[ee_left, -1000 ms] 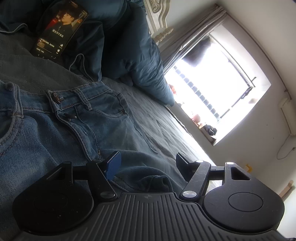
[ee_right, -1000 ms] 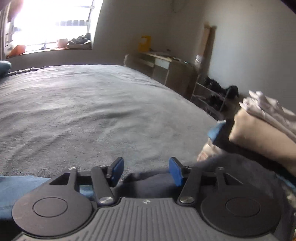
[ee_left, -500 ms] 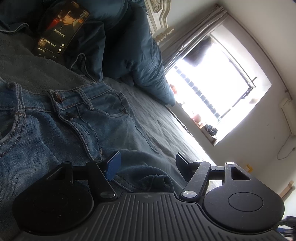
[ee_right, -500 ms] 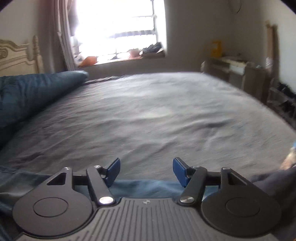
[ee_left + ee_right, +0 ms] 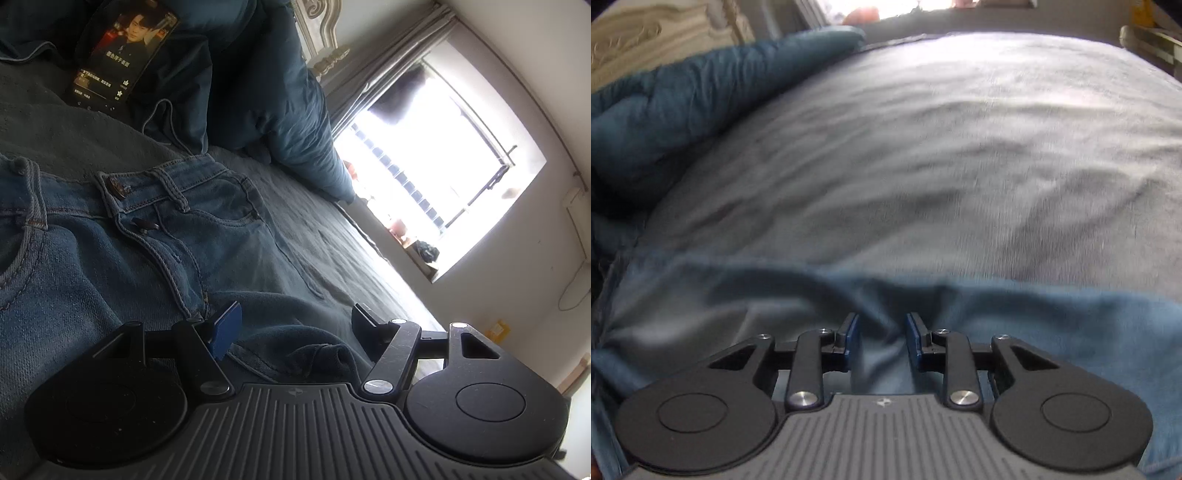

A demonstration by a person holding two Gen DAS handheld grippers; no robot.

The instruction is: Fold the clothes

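A bed (image 5: 303,236) covered by a grey, lightly wrinkled sheet (image 5: 942,155) carries everything; blue jeans (image 5: 122,258) lie flat on it, front up, waistband button and fly showing; in the right wrist view their denim (image 5: 1052,325) spreads across the near edge of the sheet; a dark teal quilt (image 5: 266,96) is bunched along the headboard side; a phone (image 5: 122,55) with a lit screen leans against the quilt, its lower end resting on the sheet.

One pair of blue jeans (image 5: 110,258), one phone (image 5: 122,55), one teal duvet (image 5: 280,110), one window (image 5: 443,177), one grey bedsheet (image 5: 942,147), two grippers.
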